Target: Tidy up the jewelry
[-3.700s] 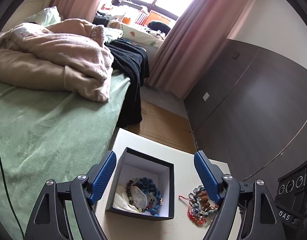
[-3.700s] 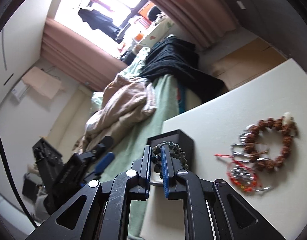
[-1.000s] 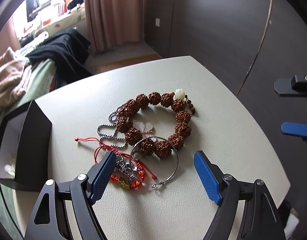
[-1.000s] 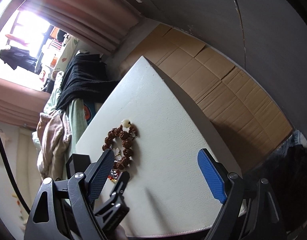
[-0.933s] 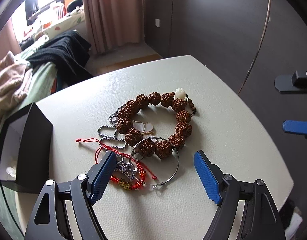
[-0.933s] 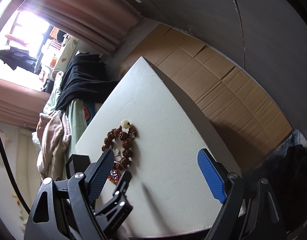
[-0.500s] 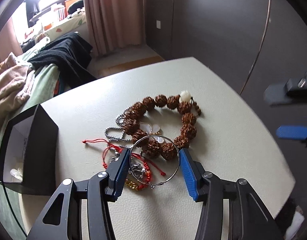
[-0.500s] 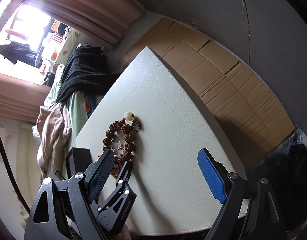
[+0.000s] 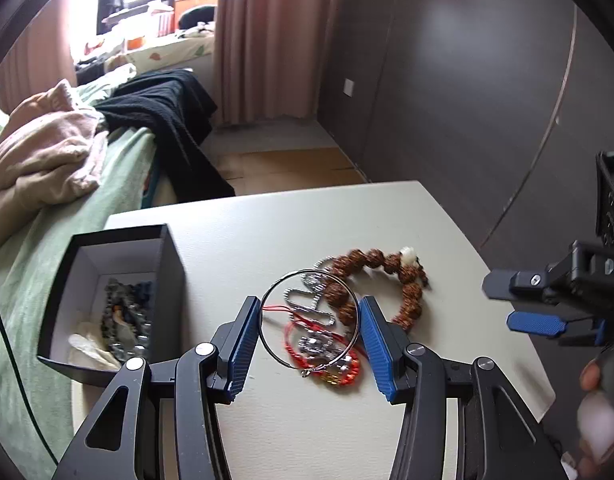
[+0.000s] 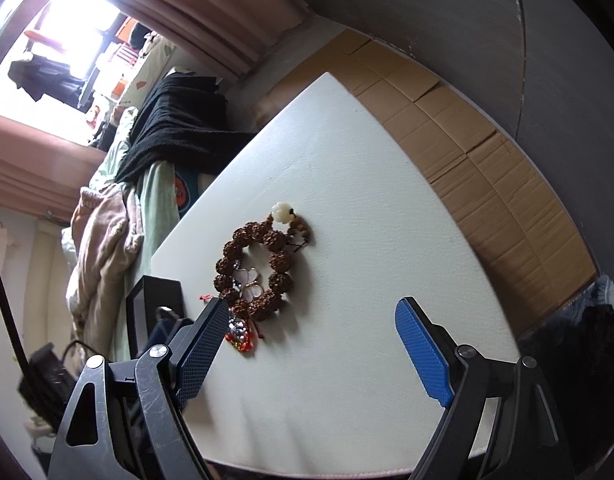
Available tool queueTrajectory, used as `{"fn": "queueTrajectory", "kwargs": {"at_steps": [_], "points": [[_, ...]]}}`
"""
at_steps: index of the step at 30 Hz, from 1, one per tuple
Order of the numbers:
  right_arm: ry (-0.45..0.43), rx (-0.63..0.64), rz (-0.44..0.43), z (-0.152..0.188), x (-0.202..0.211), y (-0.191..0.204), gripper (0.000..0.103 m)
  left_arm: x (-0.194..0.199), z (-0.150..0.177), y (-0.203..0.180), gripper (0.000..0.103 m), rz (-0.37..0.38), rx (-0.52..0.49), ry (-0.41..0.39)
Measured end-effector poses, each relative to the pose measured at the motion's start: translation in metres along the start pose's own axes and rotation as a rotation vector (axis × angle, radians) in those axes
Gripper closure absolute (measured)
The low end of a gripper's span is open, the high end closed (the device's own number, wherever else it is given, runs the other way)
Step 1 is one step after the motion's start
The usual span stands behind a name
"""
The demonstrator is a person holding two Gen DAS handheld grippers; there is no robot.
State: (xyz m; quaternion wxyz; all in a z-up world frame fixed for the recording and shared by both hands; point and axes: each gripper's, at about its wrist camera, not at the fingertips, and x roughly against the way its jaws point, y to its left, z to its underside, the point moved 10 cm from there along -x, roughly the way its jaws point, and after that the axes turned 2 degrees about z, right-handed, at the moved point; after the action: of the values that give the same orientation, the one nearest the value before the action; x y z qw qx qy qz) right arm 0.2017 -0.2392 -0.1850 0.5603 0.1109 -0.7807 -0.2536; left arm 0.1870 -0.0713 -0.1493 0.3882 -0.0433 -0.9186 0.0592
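Observation:
My left gripper (image 9: pixel 309 304) is shut on a thin silver bangle (image 9: pixel 307 271), which spans its blue pads and hangs above the white table (image 9: pixel 307 220). Under it lie a red cord bracelet (image 9: pixel 339 374), a silver chain (image 9: pixel 307 308) and a brown bead bracelet (image 9: pixel 411 292). An open black box (image 9: pixel 169 280) stands to the left with bead bracelets (image 9: pixel 123 320) inside. My right gripper (image 10: pixel 311 308) is open over the table near the brown bead bracelet (image 10: pixel 277 258) and a flower pendant (image 10: pixel 249 284), with nothing between its fingers. It also shows at the right of the left wrist view.
A bed with a green cover (image 9: pixel 47 240), a pink blanket (image 9: pixel 47 152) and a black garment (image 9: pixel 167 112) borders the table's left side. Dark wardrobe doors (image 9: pixel 467 100) stand to the right. Cardboard sheets (image 10: pixel 487 152) cover the floor beyond the table's far edge.
My left gripper closed on the silver bangle and lifted it off the jewelry pile, swinging left so the box's inside shows. The right gripper drifted a little and stayed open.

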Motion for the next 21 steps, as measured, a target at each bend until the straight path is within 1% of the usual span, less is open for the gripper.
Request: {"fn": "queueTrajectory", "kwargs": {"at_steps": [6,8,12,16,20,21], "points": [[-0.023,0.047,0.029,-0.002,-0.014,0.014,0.018,0.01,-0.007,0.018,0.051,-0.009,0.038,-0.021],[-0.017,0.072,0.036,-0.002,-0.023,0.02,0.019,0.013,-0.01,0.023,0.051,-0.01,0.05,-0.029],[0.003,0.107,0.055,-0.001,-0.042,0.031,0.036,0.018,-0.013,0.035,0.051,-0.01,0.078,-0.04],[-0.009,0.135,0.093,-0.004,-0.052,0.036,0.037,0.023,-0.016,0.046,0.051,-0.017,0.099,-0.046],[-0.037,0.177,0.198,-0.007,-0.057,0.035,0.048,0.028,-0.018,0.058,0.051,-0.03,0.125,-0.054],[-0.034,0.182,0.213,-0.007,-0.06,0.034,0.048,0.029,-0.018,0.061,0.051,-0.031,0.131,-0.055]]}}
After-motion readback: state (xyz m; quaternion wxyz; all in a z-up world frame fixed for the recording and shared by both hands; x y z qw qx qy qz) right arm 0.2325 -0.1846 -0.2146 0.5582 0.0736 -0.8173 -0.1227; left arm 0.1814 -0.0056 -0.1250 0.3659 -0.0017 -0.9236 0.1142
